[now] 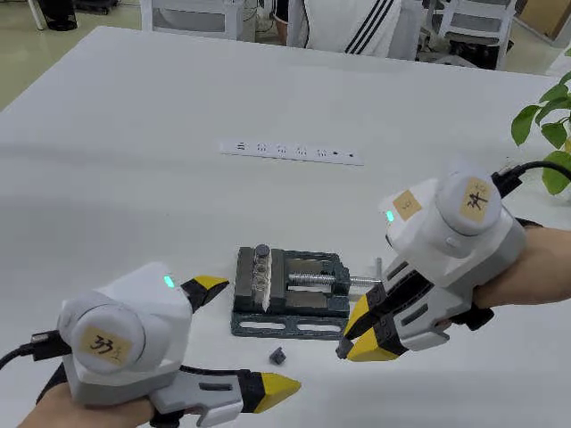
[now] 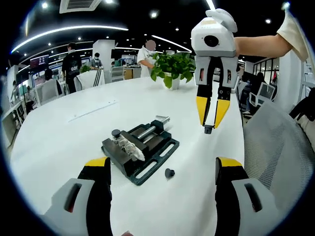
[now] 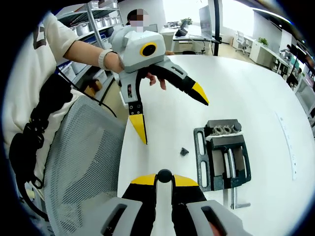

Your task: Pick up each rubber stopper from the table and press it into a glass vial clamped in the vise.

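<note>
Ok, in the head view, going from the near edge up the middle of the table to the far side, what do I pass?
Loose rubber stopper → vise clamping the glass vials → white power strip → person in a striped top beyond the far edge.

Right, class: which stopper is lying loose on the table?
The stopper just in front of the vise. One other sits in the end vial; a third is pinched in the right gripper's fingers.

Head view looks down; both gripper views face inward, sharing the vise (image 1: 299, 287).
</note>
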Demonstrator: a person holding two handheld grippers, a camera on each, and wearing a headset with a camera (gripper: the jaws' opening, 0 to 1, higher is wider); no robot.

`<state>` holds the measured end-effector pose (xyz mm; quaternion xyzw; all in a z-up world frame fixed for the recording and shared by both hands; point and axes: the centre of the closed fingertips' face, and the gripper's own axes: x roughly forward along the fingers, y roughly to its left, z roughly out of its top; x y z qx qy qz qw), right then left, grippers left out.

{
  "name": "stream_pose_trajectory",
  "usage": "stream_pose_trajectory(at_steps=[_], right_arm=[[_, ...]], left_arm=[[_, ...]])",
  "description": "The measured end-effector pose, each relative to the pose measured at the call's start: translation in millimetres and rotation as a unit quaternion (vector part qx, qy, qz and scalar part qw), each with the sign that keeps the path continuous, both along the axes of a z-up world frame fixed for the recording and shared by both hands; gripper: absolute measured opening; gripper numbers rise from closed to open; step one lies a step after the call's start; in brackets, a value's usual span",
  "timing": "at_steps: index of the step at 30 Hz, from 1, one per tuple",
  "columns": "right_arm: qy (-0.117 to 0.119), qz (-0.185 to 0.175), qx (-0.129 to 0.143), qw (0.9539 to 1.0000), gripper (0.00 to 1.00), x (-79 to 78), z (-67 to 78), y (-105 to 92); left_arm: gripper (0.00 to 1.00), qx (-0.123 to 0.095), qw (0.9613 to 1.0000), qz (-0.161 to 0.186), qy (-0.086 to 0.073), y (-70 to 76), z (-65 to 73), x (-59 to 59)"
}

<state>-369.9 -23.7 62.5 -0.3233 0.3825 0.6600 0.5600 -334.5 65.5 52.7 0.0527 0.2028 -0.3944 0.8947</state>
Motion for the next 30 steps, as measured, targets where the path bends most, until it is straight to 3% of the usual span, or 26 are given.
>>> stream_pose_trajectory(at_steps=[6,18,30], right_arm=[[-0.004,0.005,-0.004,1.0000,0.06,5.2,-1.0,0.3],[-0.021,0.029,-0.023,0.9991,0.06,18.4,0.3,9.2],[-0.050,0.059,-0.033,0.9964,0.06,48.6,4.4,30.7]], left_arm=[[0.99,-0.001,0.9998,0.021,0.002,17.1,-5.7,1.5],[0.99,-0.006,0.9992,0.038,0.009,27.9,-11.9,0.1],[0.98,-0.005,0.9989,0.045,0.014,33.7,-14.0,-4.5]])
